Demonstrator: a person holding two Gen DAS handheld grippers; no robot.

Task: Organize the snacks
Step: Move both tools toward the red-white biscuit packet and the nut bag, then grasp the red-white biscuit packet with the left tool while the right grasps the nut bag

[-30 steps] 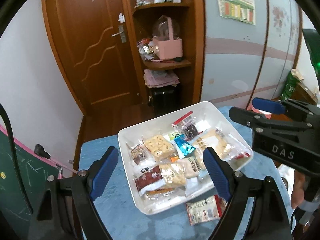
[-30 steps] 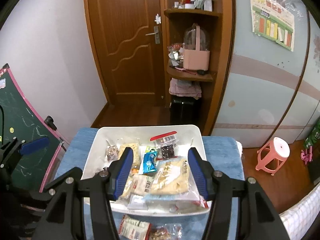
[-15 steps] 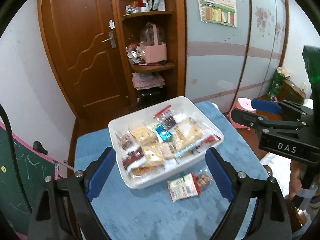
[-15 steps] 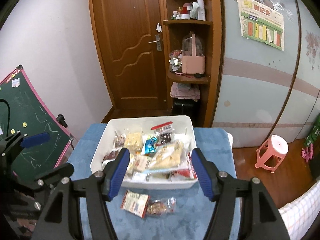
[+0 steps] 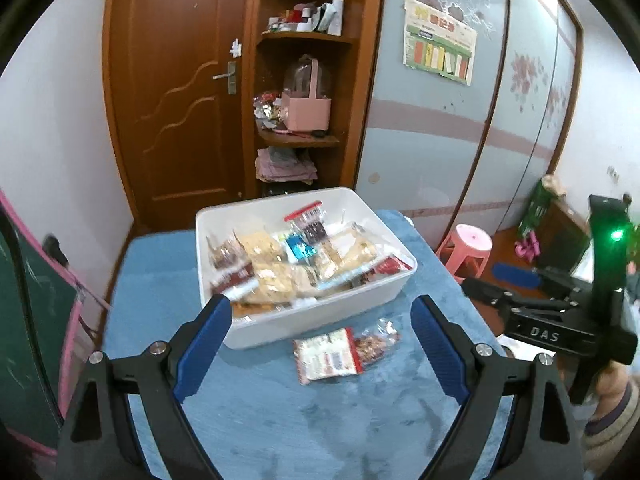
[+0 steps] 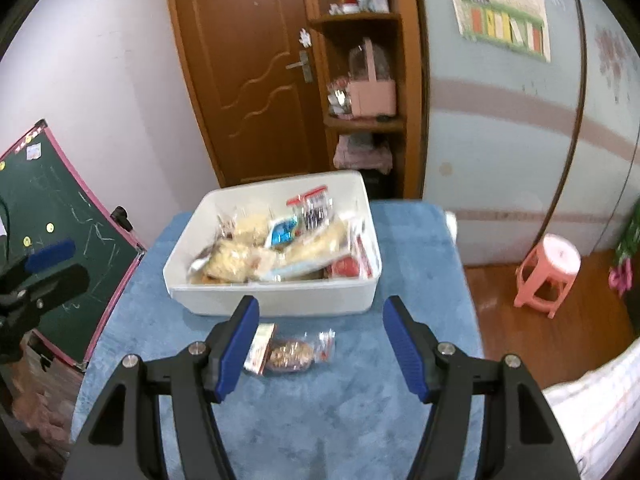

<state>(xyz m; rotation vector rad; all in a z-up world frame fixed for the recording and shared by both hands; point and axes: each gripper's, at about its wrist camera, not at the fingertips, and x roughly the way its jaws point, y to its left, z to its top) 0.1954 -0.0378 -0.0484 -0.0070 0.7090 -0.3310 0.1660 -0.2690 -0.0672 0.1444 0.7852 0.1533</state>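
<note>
1. Snacks in mixed clear and coloured wrappers (image 5: 296, 264) fill a white rectangular plastic tub (image 5: 320, 316) on a blue plush table cover (image 5: 280, 420), per the left wrist view. Two packets lie outside it, just beside its near wall: a white-and-red printed packet (image 5: 326, 356) and a clear packet of brown pieces (image 5: 376, 340), touching each other.
2. Same view: the left gripper (image 5: 320, 344) has its blue-padded jaws wide apart with nothing between them. A second ago the tub filled the frame between the jaws; now it sits farther off and the loose packets are framed instead. The right gripper (image 5: 532, 300) shows at the right edge, clear of the table.
3. Right wrist view: the tub (image 6: 276, 300) stands beyond the right gripper (image 6: 320, 340), whose jaws are apart and empty. The clear packet (image 6: 296, 354) lies between the pads (image 6: 236, 344); the printed packet (image 6: 258, 346) is partly hidden behind the left pad.
4. Assessment: both hands have drawn back from the tub, which suggests the two stray packets are next. Sorting appears largely complete, with these two outstanding.
</note>
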